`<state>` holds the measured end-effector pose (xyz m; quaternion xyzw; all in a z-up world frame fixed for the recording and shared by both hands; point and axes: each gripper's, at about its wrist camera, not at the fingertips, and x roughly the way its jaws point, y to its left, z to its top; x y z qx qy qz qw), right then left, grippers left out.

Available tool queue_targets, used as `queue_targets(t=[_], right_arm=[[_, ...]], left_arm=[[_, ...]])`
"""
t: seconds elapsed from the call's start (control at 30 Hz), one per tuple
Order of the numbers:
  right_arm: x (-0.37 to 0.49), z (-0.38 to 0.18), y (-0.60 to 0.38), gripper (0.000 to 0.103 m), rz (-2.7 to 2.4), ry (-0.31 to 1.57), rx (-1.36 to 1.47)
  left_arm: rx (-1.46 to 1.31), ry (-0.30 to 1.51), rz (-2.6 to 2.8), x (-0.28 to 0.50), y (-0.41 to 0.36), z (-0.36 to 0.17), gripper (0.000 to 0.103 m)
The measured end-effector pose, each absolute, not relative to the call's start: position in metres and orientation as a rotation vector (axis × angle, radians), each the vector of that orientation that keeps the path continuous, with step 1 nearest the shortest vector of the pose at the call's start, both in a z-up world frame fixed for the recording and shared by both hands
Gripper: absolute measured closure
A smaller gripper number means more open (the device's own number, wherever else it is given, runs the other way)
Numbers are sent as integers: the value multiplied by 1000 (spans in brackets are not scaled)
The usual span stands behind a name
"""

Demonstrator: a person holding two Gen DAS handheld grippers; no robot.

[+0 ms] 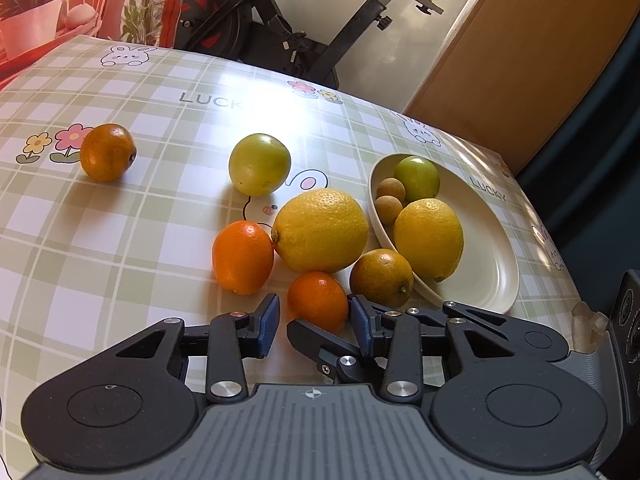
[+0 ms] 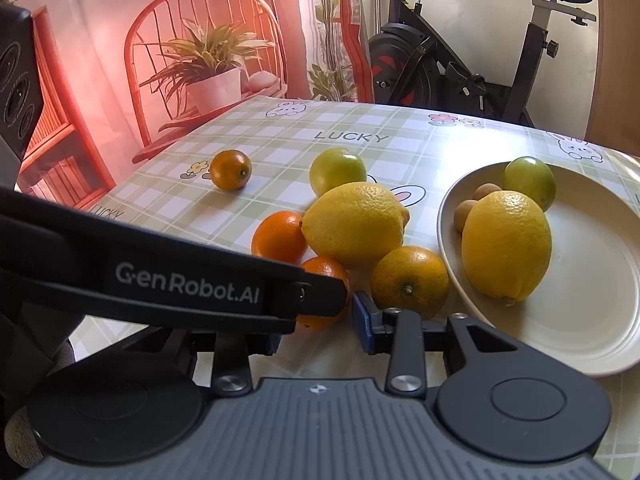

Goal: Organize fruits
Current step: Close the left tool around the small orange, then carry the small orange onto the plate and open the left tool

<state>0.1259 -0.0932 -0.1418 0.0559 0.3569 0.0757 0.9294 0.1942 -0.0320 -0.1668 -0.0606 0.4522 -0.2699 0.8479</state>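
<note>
a black exercise bike (image 1: 304,40) and a printed curtain backdrop (image 2: 160,60) stand behind the desk (image 1: 120,240) with its green-checked wipe-clean cloth. on it a cream oval plate (image 1: 484,264) already holds a lemon, a lime and two small brown fruits, while more citrus lies loose beside it. the step looks like picking the nearest small orange mandarin (image 1: 318,300): the left gripper (image 1: 316,320) has its pads apart either side, not pressing. the right gripper (image 2: 320,330) is partly hidden, so its state i cannot tell. next: close and lift it to the plate.
</note>
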Motion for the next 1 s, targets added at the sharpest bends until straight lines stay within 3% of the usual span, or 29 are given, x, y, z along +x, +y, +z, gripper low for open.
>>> queue_targets(t=[1.0], right_arm=[[99,-118,-99,66,150,656,146]], left_arm=[[-65,853,-603,168,-47,-127,69]])
